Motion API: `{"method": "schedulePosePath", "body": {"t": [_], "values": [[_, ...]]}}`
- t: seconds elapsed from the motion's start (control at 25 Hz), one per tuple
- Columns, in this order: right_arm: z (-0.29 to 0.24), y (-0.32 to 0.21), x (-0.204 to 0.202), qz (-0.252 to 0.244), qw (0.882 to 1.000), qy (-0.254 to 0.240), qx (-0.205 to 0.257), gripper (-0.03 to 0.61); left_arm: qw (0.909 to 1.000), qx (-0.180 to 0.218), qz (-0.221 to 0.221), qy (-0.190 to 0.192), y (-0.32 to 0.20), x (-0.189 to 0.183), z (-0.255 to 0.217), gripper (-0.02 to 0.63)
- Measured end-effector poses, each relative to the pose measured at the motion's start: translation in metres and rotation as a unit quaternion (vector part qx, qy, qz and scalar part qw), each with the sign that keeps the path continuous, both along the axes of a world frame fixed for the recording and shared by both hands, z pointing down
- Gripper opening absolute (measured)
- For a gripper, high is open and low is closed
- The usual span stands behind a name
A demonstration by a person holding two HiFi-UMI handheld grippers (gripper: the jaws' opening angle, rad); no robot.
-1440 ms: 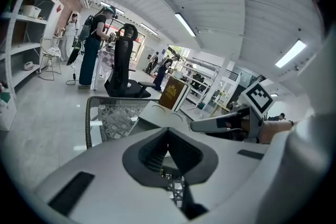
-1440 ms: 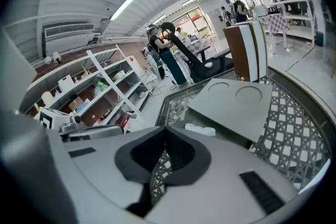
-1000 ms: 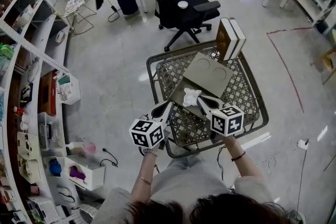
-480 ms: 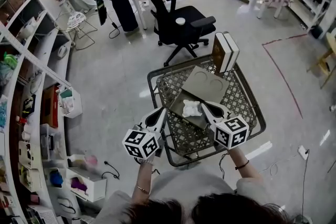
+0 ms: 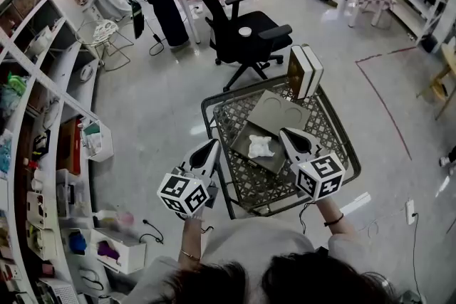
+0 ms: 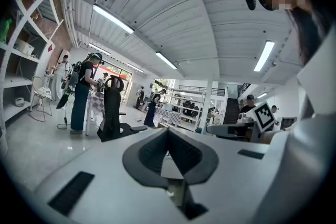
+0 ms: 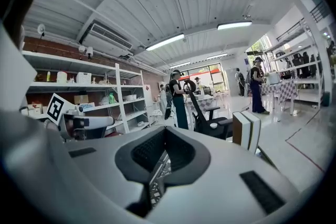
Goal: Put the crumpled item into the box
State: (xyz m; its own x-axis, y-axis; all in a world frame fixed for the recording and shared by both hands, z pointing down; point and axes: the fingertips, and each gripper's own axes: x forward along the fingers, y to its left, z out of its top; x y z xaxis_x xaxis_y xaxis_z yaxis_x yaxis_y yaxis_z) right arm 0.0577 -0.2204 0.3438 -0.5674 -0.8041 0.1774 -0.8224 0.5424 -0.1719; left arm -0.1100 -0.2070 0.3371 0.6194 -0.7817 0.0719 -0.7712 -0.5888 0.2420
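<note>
Holding: nothing. Left gripper (image 5: 211, 148) & right gripper (image 5: 288, 133) both have jaws clenched together, empty; each gripper view shows only the room past its closed tips.
Gripper placement: one each side of the box (image 5: 274, 161), lifted above it, tips aimed fwd, not touching it. Prob. held clear like this because the drop is done.
Task item: white crumpled item (image 5: 260, 146) lies inside the box's dark tray, about mid-tray, touching neither gripper.
Lid: grey lid (image 5: 281, 110) w/ two round dents sits behind the tray, flipped back, which leaves the tray open from above.
Support: box rests on the mesh floor of a wire cart (image 5: 320, 126), so it sits at reach height in front of the person.
Task status: looks complete, judging by where the item lies.
Counts: grippers 2; crumpled item 1; box 1 w/ 1 lid; cart 1; book-like blocks (image 5: 305, 71) 2, upright at cart's far corner; office chair (image 5: 251, 28) 1; people in bkgd at least 3.
</note>
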Motion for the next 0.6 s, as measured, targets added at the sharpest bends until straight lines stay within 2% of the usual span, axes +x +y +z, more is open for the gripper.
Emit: {"method": "schedulePosePath", "body": {"t": [0.6], "values": [[-0.01,0.005,0.011,0.015,1.0,0.006,0.026,0.021,0.9997,0.021,-0.008,0.001,0.003,-0.007,-0.011,0.017]]}}
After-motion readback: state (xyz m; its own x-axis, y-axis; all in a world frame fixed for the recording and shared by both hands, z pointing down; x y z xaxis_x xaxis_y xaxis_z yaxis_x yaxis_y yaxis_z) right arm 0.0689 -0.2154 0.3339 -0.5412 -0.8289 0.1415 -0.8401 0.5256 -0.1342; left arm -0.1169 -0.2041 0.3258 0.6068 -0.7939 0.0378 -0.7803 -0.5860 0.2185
